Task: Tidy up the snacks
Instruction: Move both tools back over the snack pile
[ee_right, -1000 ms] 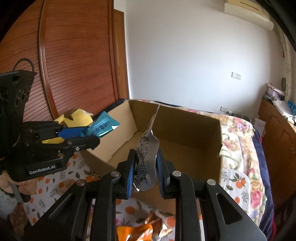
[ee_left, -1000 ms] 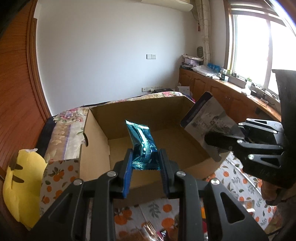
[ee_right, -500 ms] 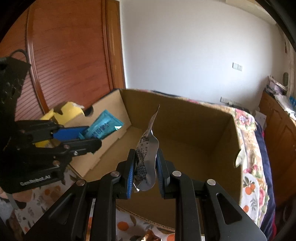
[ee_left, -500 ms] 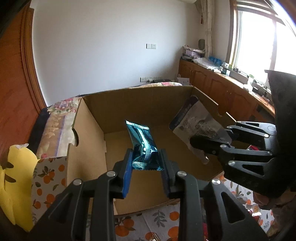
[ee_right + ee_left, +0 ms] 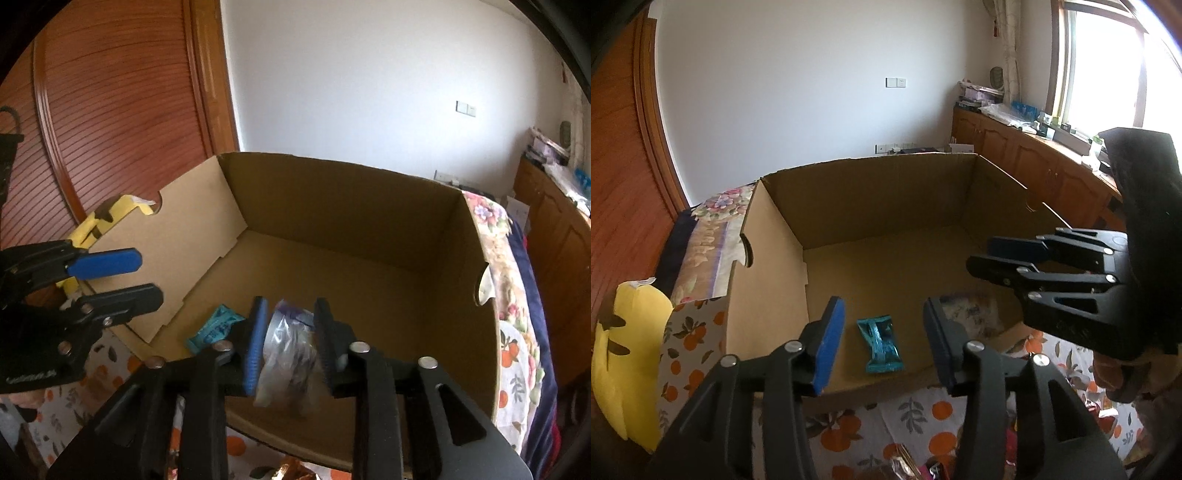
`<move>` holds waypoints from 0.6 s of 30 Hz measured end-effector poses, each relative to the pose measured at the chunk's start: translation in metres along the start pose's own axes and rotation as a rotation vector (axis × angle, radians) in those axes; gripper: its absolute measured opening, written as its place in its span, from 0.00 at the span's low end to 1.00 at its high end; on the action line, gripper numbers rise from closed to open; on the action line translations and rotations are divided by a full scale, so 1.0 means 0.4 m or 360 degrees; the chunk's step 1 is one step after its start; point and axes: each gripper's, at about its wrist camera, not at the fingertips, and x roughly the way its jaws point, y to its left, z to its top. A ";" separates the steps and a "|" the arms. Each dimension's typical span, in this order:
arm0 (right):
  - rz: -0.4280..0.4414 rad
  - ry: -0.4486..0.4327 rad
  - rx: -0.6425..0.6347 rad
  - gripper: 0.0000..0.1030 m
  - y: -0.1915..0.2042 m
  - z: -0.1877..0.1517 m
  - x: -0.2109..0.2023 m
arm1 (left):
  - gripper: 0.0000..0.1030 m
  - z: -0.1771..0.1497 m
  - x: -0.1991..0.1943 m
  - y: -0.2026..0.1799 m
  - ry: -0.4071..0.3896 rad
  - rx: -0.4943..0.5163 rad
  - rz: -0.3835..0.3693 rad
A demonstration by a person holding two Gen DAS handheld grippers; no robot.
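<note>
A: What does the figure show of progress, read left to right?

B: At the left, the left gripper (image 5: 882,339) hangs over the near edge of the cardboard box (image 5: 871,192), its jaws opening and well apart, nothing between them. The teal snack packet (image 5: 881,345) lies flat on the box floor near the front wall. At the right, the right gripper (image 5: 290,345) has its jaws opening too; the silvery snack bag (image 5: 286,354), blurred, sits between the pads and appears to be slipping free rather than clamped.

A: So what is done, and what is left?

B: One packet is placed and a second seems on its way in. More wrappers (image 5: 905,465) show at the near edge of the surface, outside the box, so the sorting is judged far from finished.

A: And the setting?

B: The box rests on a cloth printed with oranges (image 5: 846,435). A yellow cushion (image 5: 624,362) lies left of the box, a ribbed wooden door (image 5: 110,103) stands behind it, a white wall is far, and wooden cabinets (image 5: 1034,162) run under a bright window (image 5: 1115,74) at the right.
</note>
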 end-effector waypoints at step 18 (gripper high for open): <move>-0.0030 -0.0120 0.0066 0.44 0.013 -0.099 -0.239 | 0.61 -0.059 -0.210 -0.038 -0.0101 0.0120 0.0007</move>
